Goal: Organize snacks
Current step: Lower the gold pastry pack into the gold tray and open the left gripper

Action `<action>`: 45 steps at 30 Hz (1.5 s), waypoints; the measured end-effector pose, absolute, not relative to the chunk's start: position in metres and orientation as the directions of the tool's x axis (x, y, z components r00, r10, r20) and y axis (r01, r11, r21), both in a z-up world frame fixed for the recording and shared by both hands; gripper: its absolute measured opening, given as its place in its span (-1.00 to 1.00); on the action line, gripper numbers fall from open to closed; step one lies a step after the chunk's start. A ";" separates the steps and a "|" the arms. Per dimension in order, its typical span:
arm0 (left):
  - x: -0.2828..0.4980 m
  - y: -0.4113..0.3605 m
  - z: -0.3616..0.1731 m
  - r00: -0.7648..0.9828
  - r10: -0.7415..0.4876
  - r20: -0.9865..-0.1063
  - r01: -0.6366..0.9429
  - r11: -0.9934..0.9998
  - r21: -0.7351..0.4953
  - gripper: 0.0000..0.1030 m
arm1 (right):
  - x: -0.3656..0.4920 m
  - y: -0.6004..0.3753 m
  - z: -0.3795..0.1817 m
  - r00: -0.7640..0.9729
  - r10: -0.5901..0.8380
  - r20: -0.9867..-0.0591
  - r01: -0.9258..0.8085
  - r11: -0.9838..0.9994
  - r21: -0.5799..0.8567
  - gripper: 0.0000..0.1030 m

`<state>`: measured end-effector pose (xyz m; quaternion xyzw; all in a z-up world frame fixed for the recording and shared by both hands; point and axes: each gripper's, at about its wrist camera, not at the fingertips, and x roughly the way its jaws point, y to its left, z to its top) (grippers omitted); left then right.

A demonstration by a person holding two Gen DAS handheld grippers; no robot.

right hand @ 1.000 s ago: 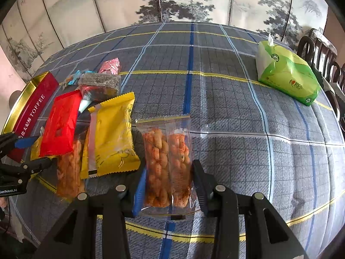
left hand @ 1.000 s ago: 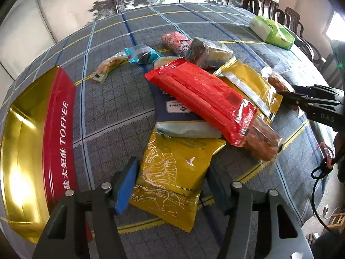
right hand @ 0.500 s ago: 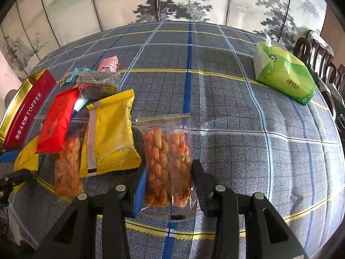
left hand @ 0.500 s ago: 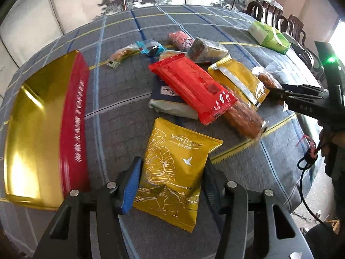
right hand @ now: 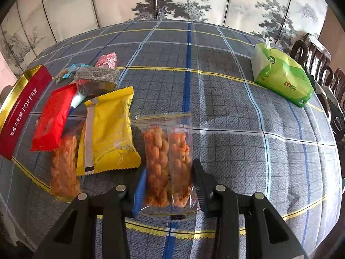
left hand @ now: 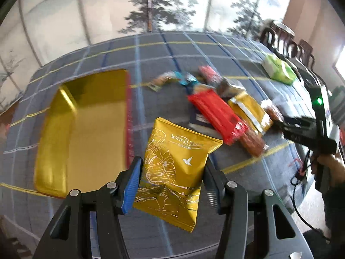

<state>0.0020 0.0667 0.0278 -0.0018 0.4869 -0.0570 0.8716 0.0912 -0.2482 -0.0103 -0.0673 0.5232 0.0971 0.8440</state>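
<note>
Left gripper (left hand: 171, 185) fingers clamped on gold snack pouch (left hand: 175, 172), raised off the tabletop (left hand: 151, 49), its top edge reaching forward past the fingertips; gold tin (left hand: 86, 129) ahead-left, open, near rim beside the left finger. Right gripper (right hand: 169, 185) fingers astride clear peanut bag (right hand: 167, 161) lying flat, pads at its side edges, grip uncertain; bare cloth ahead and right up to green tissue pack (right hand: 282, 79). Snack pile (left hand: 226, 112) motion-blurred, labels unreadable

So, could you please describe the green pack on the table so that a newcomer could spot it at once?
Start from the plaid tablecloth and look to its far right edge, near the dark wooden chairs. The green tissue pack lies there alone, apart from the snacks, with a white tissue poking out of its top.
</note>
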 end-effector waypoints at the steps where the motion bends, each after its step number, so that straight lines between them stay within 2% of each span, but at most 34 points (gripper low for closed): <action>1: 0.003 0.075 0.030 0.527 -0.090 -0.845 0.078 0.995 -0.057 -0.02 | 0.091 -0.248 -0.010 0.432 0.093 -0.897 -0.233 0.972 -0.011 -0.22; 13: 0.013 0.167 0.017 0.504 0.103 -0.858 -0.175 0.984 0.015 -0.02 | 0.094 -0.245 -0.009 0.414 0.066 -0.908 -0.205 0.979 -0.022 -0.22; 17: 0.016 0.188 0.001 0.464 0.126 -0.877 -0.223 0.975 0.022 -0.02 | 0.096 -0.243 -0.009 0.404 0.047 -0.913 -0.180 0.983 -0.029 -0.22; 24: 0.017 0.195 -0.010 0.450 0.145 -0.881 -0.219 0.975 0.049 -0.04 | 0.097 -0.239 -0.009 0.389 0.014 -0.921 -0.130 0.991 -0.039 -0.22; 32: 0.017 0.198 -0.024 0.436 0.120 -0.892 -0.223 0.975 0.022 -0.05 | 0.095 -0.241 -0.006 0.388 0.006 -0.922 -0.064 0.998 -0.021 -0.22; 39: 0.017 0.197 -0.032 0.430 0.127 -0.894 -0.214 0.976 0.036 -0.07 | 0.093 -0.240 0.020 0.448 0.008 -0.894 -0.021 1.000 -0.001 -0.22; 45: 0.014 0.188 -0.033 0.424 0.119 -0.898 -0.214 0.976 0.029 -0.07 | 0.095 -0.222 0.043 0.485 0.061 -0.872 -0.060 0.998 0.036 -0.22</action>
